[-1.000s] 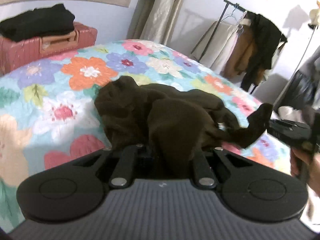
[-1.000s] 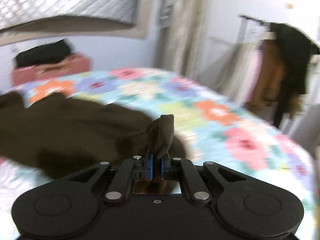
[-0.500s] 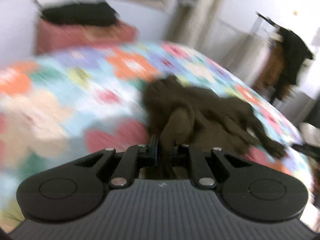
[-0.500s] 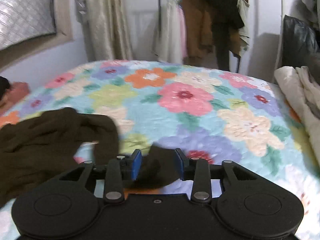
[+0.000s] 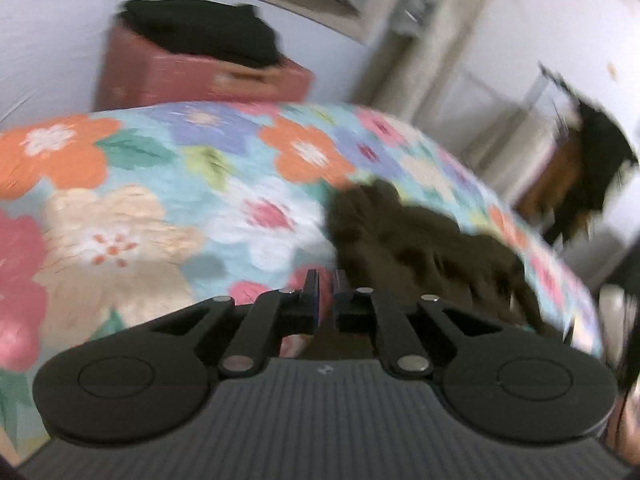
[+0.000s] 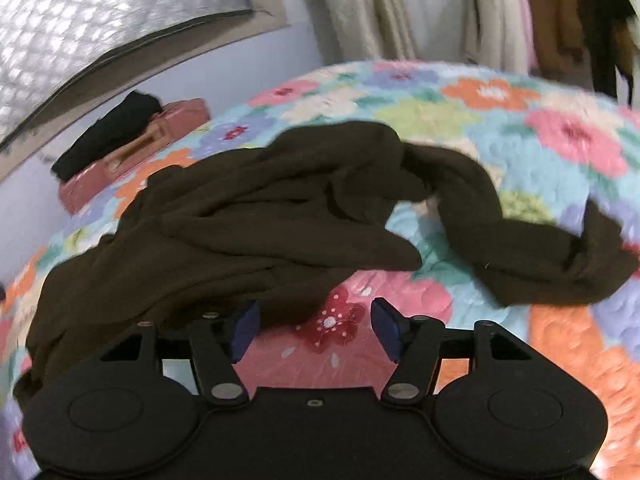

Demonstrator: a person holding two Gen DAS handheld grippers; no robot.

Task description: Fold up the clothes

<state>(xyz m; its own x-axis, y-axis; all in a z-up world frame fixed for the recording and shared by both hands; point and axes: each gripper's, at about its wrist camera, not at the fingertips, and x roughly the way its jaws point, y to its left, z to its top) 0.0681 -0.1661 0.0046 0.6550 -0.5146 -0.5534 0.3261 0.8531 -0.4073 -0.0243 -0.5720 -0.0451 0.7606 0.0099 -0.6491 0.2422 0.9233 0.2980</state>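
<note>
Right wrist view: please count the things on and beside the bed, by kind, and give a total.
Dark brown garment, crumpled on the floral bedspread: 1
Floral bedspread: 1
Pink suitcase beside the bed: 1
Black folded clothes on the suitcase: 1 pile
Total: 4

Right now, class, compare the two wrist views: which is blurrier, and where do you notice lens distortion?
Left wrist view: heavy motion blur smears the brown garment, floral bedspread and clothes rack; only the left gripper looks sharp. Right wrist view: clearer, garment folds readable, softer toward the edges. Both: fisheye bending curves the bed into a dome.
</note>
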